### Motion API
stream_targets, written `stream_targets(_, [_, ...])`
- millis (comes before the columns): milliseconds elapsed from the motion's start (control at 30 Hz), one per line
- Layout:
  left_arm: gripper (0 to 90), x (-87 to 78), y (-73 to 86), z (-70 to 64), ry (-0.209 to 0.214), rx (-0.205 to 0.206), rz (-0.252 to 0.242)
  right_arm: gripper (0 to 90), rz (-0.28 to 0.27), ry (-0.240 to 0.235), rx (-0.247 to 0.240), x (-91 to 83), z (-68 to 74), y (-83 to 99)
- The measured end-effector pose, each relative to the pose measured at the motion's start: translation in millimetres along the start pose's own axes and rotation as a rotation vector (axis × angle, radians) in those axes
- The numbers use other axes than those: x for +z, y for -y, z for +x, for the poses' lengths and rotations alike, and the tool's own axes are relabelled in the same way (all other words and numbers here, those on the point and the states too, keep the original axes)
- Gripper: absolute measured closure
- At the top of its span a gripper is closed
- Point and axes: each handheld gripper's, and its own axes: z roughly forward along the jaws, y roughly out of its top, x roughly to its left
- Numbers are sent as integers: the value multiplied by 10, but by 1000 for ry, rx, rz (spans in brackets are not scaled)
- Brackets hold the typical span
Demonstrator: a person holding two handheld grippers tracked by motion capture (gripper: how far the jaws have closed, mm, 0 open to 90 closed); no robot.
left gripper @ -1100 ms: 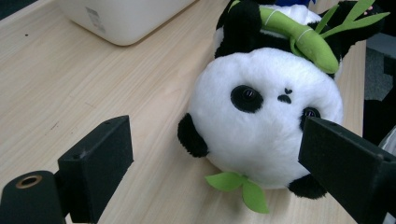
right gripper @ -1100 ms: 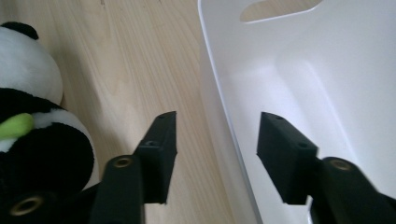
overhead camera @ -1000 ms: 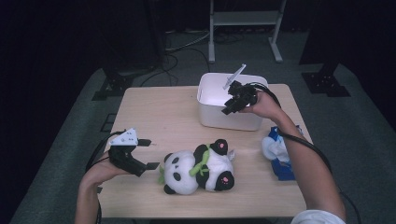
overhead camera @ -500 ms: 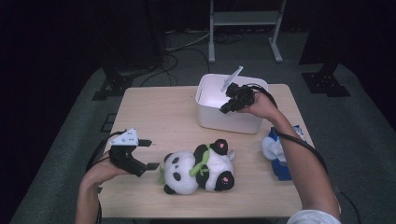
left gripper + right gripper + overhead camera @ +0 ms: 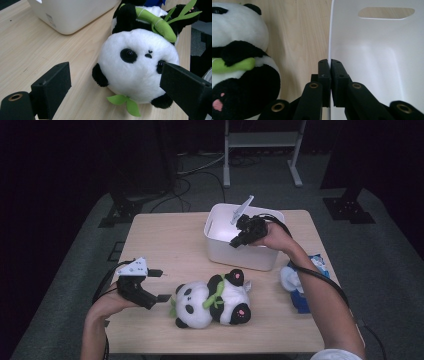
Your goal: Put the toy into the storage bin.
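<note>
A white plastic bin point(image 5: 220, 251) stands at the back of the wooden table point(image 5: 165, 240). My right gripper point(image 5: 234, 242) is shut on the bin's near wall; in the right gripper view its jaws point(image 5: 329, 67) pinch the thin white wall point(image 5: 374, 57) from both sides. A panda plush point(image 5: 212, 297) holding green bamboo lies on its side at the front middle. My left gripper point(image 5: 162, 284) stands open just left of the panda. In the left gripper view the panda's head point(image 5: 140, 67) sits between and beyond the spread jaws point(image 5: 118, 85), apart from them.
A blue and white plush toy point(image 5: 300, 280) lies near the table's right edge, beside the right forearm. The bin point(image 5: 72, 12) looks empty inside. Bare wood spreads over the back left of the table. Dark stands and cables surround the table on the floor.
The right gripper, shut on the bin's wall, has shifted slightly left and nearer, and the bin has moved with it. The left gripper and panda have stayed put.
</note>
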Motion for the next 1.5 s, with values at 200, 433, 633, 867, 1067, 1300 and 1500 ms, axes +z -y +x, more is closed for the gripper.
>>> stream_targets(200, [87, 17, -2, -3, 3, 1, 5, 859, -1, -28, -20, 11, 110, -19])
stream_targets(433, [87, 43, 8, 1, 7, -3, 13, 860, -9, -46, -40, 8, 224, -17])
stream_targets(633, [87, 62, 17, 3, 10, -7, 16, 860, -10, -63, -52, 6, 306, -19])
stream_targets(867, [87, 62, 21, 6, 10, -10, 15, 858, -11, -77, -54, 10, 356, -23])
stream_targets(1067, [87, 58, 27, 10, 10, -11, 16, 844, -12, -85, -48, 6, 370, -15])
stream_targets(1300, [87, 55, 30, 12, 10, -13, 15, 703, -40, -79, -23, -58, 399, -26])
stream_targets(1500, [87, 63, 30, 8, 11, -11, 21, 642, -69, -82, -12, -151, 471, -34])
